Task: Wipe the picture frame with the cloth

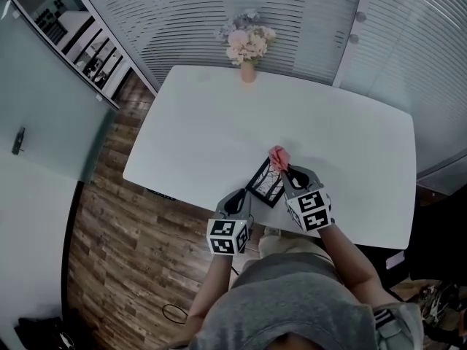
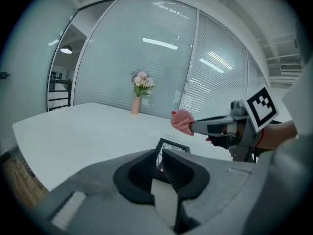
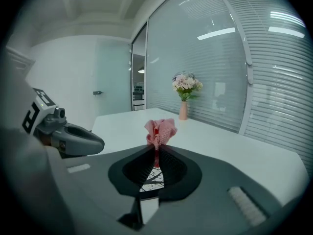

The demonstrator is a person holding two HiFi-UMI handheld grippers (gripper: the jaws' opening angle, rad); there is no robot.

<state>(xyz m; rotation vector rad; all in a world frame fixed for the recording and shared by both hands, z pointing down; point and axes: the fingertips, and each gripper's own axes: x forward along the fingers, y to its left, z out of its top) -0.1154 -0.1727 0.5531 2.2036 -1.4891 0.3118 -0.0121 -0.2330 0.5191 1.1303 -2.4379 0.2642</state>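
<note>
1. Nearest the head camera, the person's grey top fills the bottom edge, and both arms reach out from it over the white table [image 1: 219, 122].
2. On the right gripper [image 1: 287, 170] the jaws are clamped on a bunched pink cloth [image 1: 278, 156], which sticks out past the tips.
3. On the left gripper [image 1: 242, 194] the jaws stand a sliver apart with nothing pinched between them.
4. Black-edged, the picture frame [image 1: 265, 183] sits just ahead of the left gripper's tips and just below the right gripper's. It may be propped up rather than flat, but the angle is hard to read.
5. Progress, as I judge it: the cloth is in hand and poised at the frame. Seen from the left gripper's side it hangs clear above the frame, so all the wiping is left to do.
6. No writing is legible. The cubes on both grippers carry only black-and-white square markers, and the frame's picture is dark line work without words.
</note>
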